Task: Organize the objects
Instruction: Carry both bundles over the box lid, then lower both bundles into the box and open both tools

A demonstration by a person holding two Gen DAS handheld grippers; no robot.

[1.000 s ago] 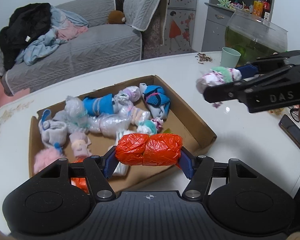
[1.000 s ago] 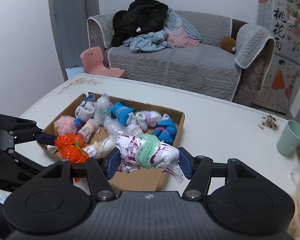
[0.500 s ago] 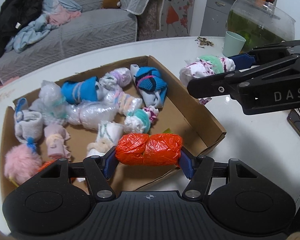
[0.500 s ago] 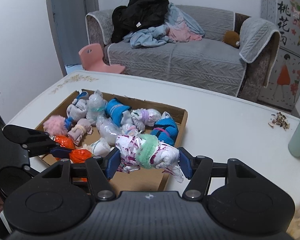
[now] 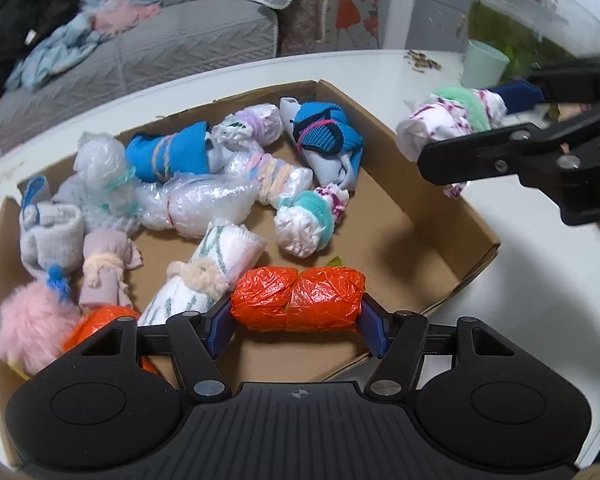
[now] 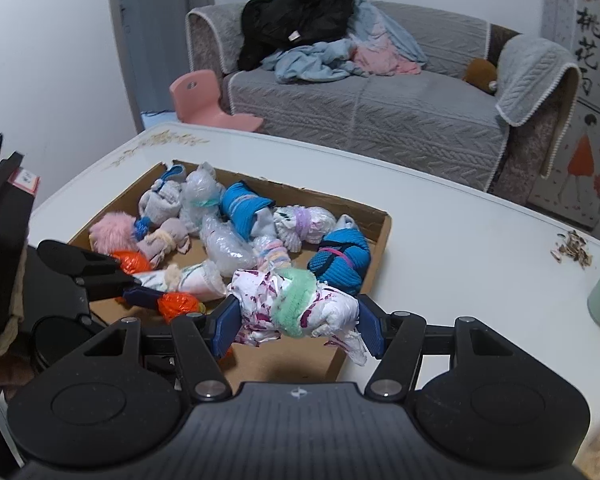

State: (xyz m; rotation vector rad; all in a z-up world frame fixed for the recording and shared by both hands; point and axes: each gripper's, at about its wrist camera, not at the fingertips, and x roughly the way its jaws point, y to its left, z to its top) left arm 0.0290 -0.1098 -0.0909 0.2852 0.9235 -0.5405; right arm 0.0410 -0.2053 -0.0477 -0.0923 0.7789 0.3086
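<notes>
The left tongs [image 5: 298, 314] clamp an orange plastic-wrapped bundle [image 5: 299, 298] endwise between their pads, hanging low over the near end of the cardboard box [image 5: 440, 216]. The right tongs [image 6: 298, 326] grip a white, purple-flecked bundle [image 6: 296, 306] banded in green, above the box's near right corner. Inside the box lie many rolled bundles: blue socks [image 5: 168, 156], clear plastic rolls [image 5: 204, 204], a pink fluffy ball [image 5: 30, 326]. Both tongs tilt downward toward the box on the white surface [image 6: 460, 248].

Bare floor in box [image 5: 412, 240] near corner; bundles [image 5: 204, 200] crowd rest, prob. no gap.
</notes>
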